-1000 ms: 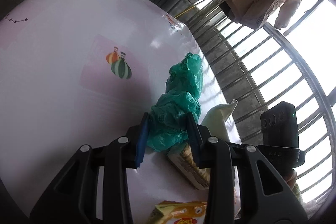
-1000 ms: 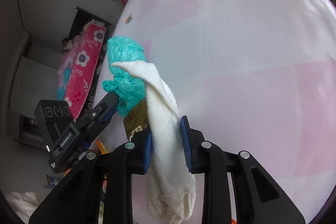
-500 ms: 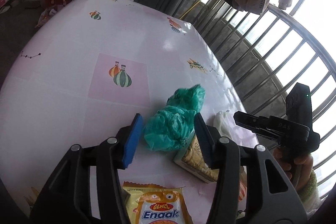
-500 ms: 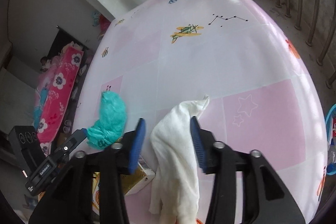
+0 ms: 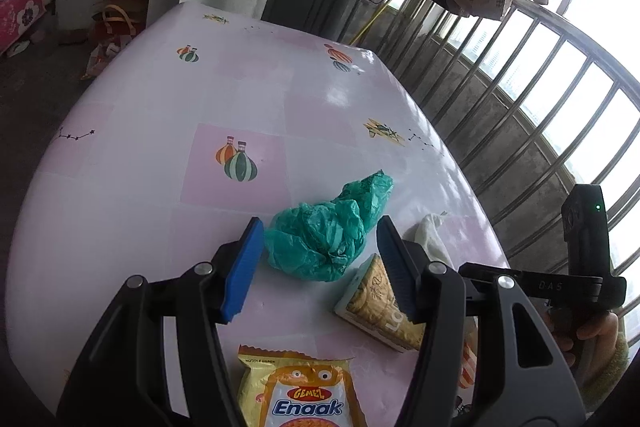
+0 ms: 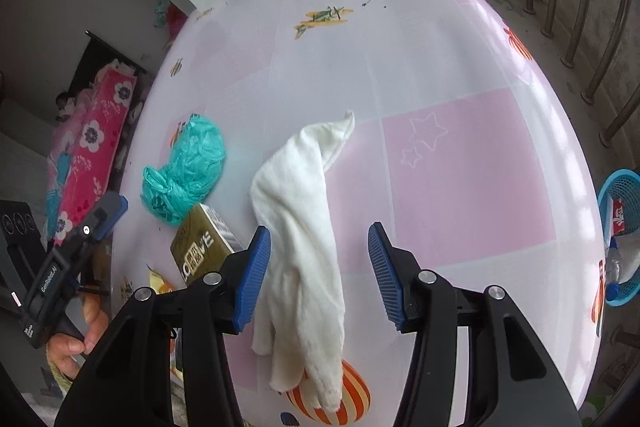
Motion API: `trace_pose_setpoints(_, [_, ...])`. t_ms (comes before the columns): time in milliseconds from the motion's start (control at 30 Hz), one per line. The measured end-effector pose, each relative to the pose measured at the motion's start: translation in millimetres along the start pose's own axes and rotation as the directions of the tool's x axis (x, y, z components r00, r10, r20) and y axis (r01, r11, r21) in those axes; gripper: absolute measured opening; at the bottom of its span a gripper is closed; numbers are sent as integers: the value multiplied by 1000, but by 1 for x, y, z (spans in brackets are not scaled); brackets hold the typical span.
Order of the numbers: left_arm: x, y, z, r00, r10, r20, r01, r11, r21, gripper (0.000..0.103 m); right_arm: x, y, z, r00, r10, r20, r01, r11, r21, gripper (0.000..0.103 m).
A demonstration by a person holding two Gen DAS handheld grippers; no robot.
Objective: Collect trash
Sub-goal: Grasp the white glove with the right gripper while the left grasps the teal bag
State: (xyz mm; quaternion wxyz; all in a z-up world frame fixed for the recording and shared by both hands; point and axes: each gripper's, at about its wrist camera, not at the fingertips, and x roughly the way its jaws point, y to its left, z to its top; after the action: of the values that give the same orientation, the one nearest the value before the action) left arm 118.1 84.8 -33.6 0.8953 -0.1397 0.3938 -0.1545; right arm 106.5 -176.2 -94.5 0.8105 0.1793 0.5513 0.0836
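Here, across a pink checked table (image 6: 460,75): white cloth (image 6: 300,211) draped near the edge, crumpled green bag (image 5: 328,231) beside it, gold box (image 6: 200,243) and Enaak snack packet (image 5: 304,391) close by. Over the cloth, right gripper (image 6: 318,275) with jaws opening, pads clear of the fabric. Over the bag, left gripper (image 5: 320,267) likewise opening, nothing pinched. Probably between picks. Next: choosing one piece, closing on it, carrying to the blue basket (image 6: 620,211) off the table's side.

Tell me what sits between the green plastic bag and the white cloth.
In the right wrist view, a gold box lies on the table between the green plastic bag and the white cloth, toward their near ends.
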Motion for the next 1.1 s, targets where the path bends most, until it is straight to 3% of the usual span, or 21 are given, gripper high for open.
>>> trace_pose_setpoints(200, [-6,-5,-3,999,48,11,-48,999,-22,60,1,0,3,996,-55,-67,53,998,-35,50])
trace_pose_setpoints(300, [-8,-1,2,998,58,9,-58,998,-32,63,0,-2,5,996,-69,-61,68,998,-17,59])
trace_pose_setpoints(400, [-12,2,5,998,58,18,-58,998,-36,65,-2,-1,5,996,-73,-54,73,997,8,59])
trace_pose_setpoints(633, [-21,1,5,998,58,39,-58,998,-21,70,-4,6,1,993,-99,-60,100,995,16,60])
trace_pose_setpoints(1033, [-26,2,0,999,38,37,-38,999,-2,73,11,22,-8,979,-192,-75,185,979,-84,59])
trace_pose_setpoints(1100, [-27,5,-1,999,35,31,-35,999,-4,73,13,22,-9,976,-206,-66,199,975,-102,54])
